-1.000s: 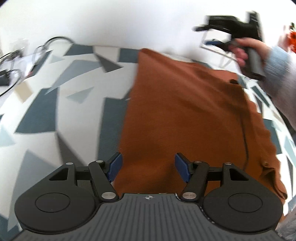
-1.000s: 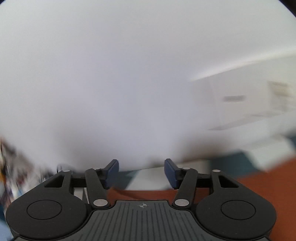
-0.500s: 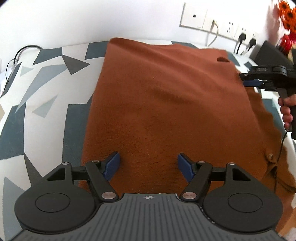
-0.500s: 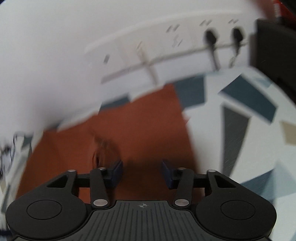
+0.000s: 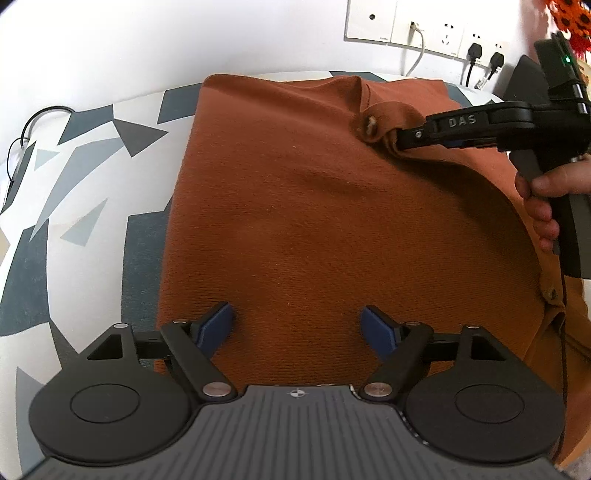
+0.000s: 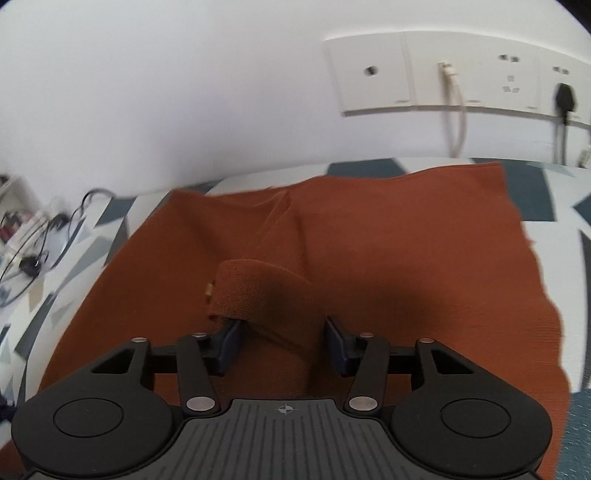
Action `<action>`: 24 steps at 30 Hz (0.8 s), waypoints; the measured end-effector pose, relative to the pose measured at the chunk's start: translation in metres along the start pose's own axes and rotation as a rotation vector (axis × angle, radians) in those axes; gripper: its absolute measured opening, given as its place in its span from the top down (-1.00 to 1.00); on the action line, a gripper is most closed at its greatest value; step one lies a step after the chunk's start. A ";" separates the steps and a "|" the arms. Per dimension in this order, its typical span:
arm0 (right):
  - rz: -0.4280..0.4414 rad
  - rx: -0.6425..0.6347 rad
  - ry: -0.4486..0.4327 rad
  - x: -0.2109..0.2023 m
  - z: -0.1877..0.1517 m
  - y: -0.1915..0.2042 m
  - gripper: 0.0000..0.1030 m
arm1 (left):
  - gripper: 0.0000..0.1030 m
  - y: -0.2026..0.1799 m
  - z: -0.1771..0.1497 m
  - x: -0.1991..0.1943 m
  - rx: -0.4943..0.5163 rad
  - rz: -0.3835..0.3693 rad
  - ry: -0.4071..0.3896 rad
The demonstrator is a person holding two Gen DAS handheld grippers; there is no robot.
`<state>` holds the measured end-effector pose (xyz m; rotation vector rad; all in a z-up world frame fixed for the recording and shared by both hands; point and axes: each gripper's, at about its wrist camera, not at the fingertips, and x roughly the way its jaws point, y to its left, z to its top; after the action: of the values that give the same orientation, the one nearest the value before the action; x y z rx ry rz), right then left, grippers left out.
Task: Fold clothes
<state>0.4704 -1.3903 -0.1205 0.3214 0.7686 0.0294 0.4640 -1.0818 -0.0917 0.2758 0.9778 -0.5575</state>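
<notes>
Rust-brown knitted garment (image 5: 332,206) spread flat on a worktop (image 5: 92,192) covered in a white, grey and dark-blue pattern of angular shapes; its far hem lies close to the white wall. Left claw (image 5: 297,328), seen from its own camera, hovers over the near part of the cloth with its blue-padded jaws standing wide apart; they have just been opening, and nothing is gripped between them. Right claw (image 6: 282,341) sits toward the garment's far right portion, where a raised fold (image 6: 255,291) of fabric bunches up between and just ahead of its jaws. These have just parted slightly; the left pad appears to touch the fold, while a gap shows beside the right pad, so the fold is not clamped. From the left camera, a hand (image 5: 543,199) grips the right claw's handle. The garment's left edge runs straight, with bare patterned worktop open beyond it; the right edge is ragged and wavy. A small button (image 5: 553,294) shows near the right side. Wall sockets (image 5: 406,22) with plugged cables line the wall behind.
</notes>
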 end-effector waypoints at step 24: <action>-0.418 0.229 -0.152 -0.070 -0.014 -0.107 0.03 | -0.75 -0.001 0.003 0.005 0.012 -0.007 0.006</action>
<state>0.4007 -1.4983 -0.1144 0.3701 0.6763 -0.4751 0.4680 -1.0855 -0.0942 0.2844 0.9814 -0.5691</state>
